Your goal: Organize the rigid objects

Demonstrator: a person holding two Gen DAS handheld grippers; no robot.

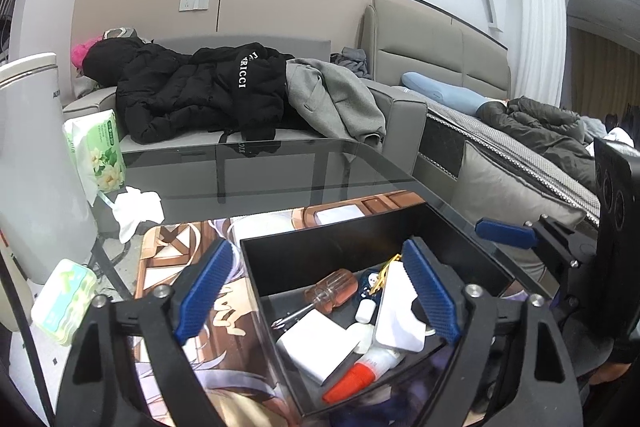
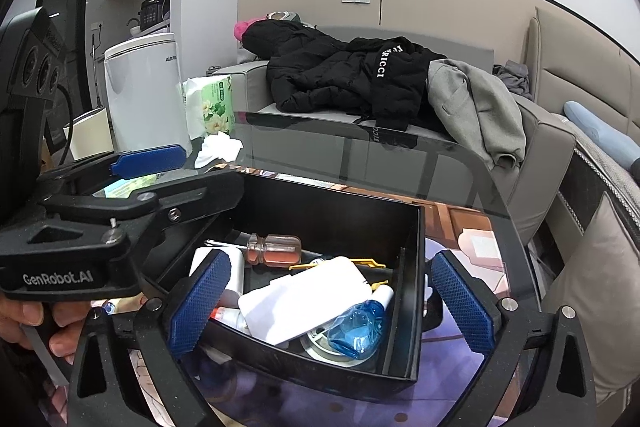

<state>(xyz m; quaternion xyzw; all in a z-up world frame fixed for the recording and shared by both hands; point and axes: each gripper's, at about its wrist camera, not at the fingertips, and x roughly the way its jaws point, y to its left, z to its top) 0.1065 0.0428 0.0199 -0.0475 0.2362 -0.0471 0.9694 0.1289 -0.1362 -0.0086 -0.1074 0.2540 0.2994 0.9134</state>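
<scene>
Left wrist: claw (image 1: 320,291) agape (straddling box (image 1: 360,231)).

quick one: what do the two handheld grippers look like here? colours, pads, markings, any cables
Both match: black plastic bodies with triangular cut-outs, silver pivot bolts, and fingers faced with blue cross-hatched pads. The left gripper shows white "GenRobot.AI" lettering on its body in the right wrist view, plus a black cable behind it. The right gripper shows no lettering from here.

black box (image 1: 360,239), orange-handled screwdriver (image 1: 330,291), blue fingers (image 2: 202,305)
</scene>
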